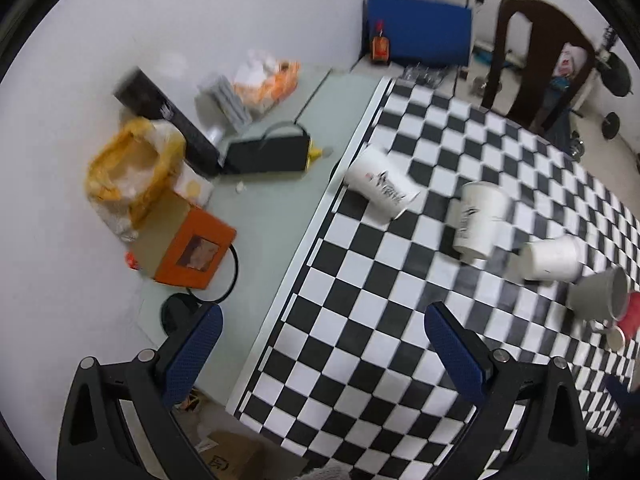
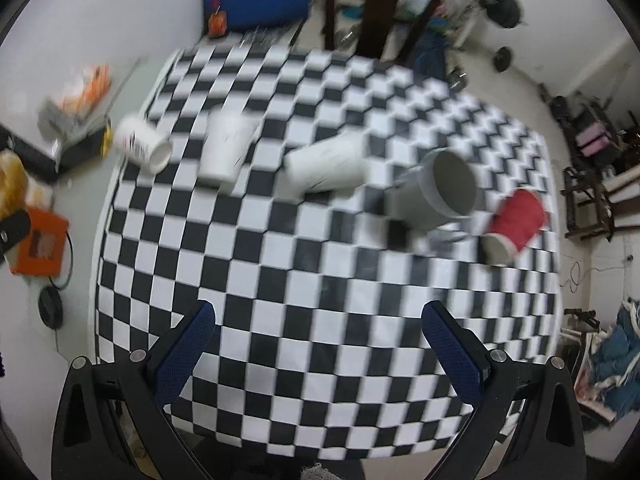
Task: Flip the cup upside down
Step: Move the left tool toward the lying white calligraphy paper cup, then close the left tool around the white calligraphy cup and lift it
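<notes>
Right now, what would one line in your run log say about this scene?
left hand-held gripper: open, empty | right hand-held gripper: open, empty | five cups on checkered tablecloth, none gripped | grey cup and red cup nearest right

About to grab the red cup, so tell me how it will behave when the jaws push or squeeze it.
The red cup lies on its side on the checkered tablecloth, so a nudge would probably roll it, curving because it tapers. It looks like thin paper, likely light and easy to crush under a hard squeeze. The gray cup lies close by and may get bumped.
</notes>
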A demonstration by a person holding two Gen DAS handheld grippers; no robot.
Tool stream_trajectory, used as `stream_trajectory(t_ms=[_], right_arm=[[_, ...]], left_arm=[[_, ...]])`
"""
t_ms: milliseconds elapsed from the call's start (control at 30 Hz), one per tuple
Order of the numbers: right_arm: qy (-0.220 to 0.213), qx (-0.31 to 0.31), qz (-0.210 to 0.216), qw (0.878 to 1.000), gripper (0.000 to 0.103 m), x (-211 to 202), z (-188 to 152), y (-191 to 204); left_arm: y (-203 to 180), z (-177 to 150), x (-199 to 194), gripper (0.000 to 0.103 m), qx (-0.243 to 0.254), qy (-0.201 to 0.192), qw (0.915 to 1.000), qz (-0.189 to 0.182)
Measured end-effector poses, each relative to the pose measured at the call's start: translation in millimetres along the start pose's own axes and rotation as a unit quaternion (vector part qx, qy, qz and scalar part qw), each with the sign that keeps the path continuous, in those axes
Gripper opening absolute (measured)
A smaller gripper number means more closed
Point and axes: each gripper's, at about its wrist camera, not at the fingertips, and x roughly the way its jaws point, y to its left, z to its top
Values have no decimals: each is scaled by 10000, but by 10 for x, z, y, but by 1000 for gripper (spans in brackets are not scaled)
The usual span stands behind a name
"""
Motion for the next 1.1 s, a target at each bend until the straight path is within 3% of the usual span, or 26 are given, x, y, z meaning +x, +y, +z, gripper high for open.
stream_trajectory(t_ms=[167,300,500,600,767,833,900,933,1100], right_arm=[[512,-171,-90,9985,103,751,143,470],[876,-98,-153,9960,103,1200,221,643],[1142,193,-312,9928,103,1625,382,711],[1177,319,-379,9918,103,1726,458,707],[1252,572,-443,9895,103,1851,563,643],[1287,636,-455,9886,103,1886,589,619],[1297,683,-481,9880,103,1903,606,595],[1303,702,-494,9877,103,1908,610,585],[1325,801,-523,9866,103,1910,625,502]], left_arm=[[95,298,725,103,-365,599,9974,-152],[142,513,1210,103,-1016,1190,9846,-780],[16,839,1569,100,-1657,1393,9625,-1636],[-68,980,1688,100,-1784,1434,9563,-1820],[-250,1193,1922,100,-1730,1446,9569,-1830],[-308,1243,2012,84,-1643,1463,9595,-1758],[-376,1265,2094,78,-1481,1461,9644,-1635],[-392,1275,2109,69,-1418,1421,9662,-1615],[-526,1307,2031,65,-781,940,9849,-1229]])
